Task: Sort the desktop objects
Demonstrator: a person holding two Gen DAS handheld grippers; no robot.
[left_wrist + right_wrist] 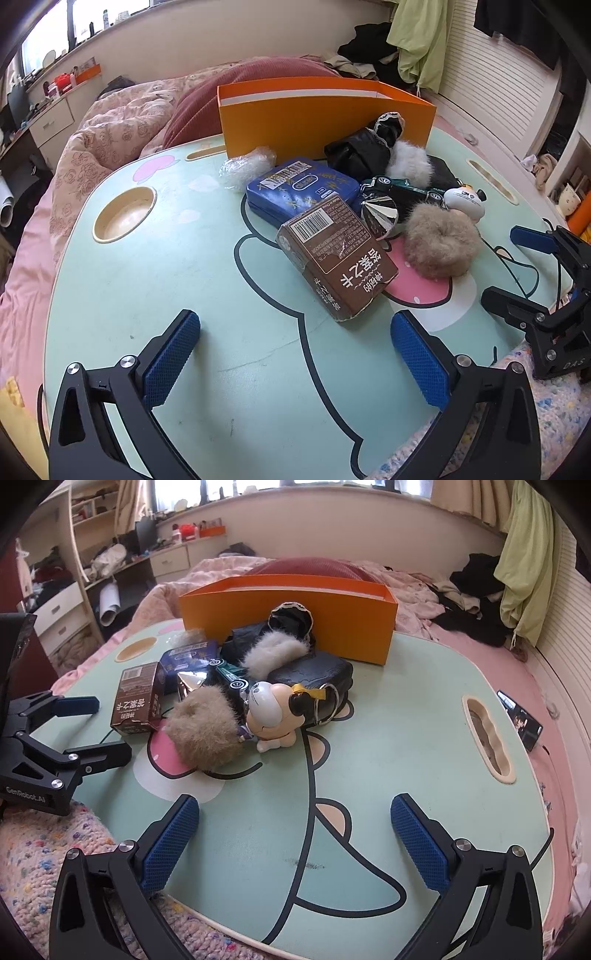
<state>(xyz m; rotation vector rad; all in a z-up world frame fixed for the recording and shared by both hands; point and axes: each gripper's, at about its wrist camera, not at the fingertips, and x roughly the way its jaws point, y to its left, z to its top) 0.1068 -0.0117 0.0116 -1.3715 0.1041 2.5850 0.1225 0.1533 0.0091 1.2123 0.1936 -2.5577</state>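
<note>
Lying flat – brown carton [338, 254], barcode up

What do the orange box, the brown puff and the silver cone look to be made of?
Orange box: likely matte cardboard, with thin flat walls and a white inner lining. Brown puff: fluffy fur or faux fur, with loose fine hairs at its edge; which one is unclear. Silver cone: mirror-like finish, metal or metallised plastic; facets reflect the room sharply.

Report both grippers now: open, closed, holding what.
Left gripper: open, holding nothing, over the table.
Right gripper: open, holding nothing.
</note>
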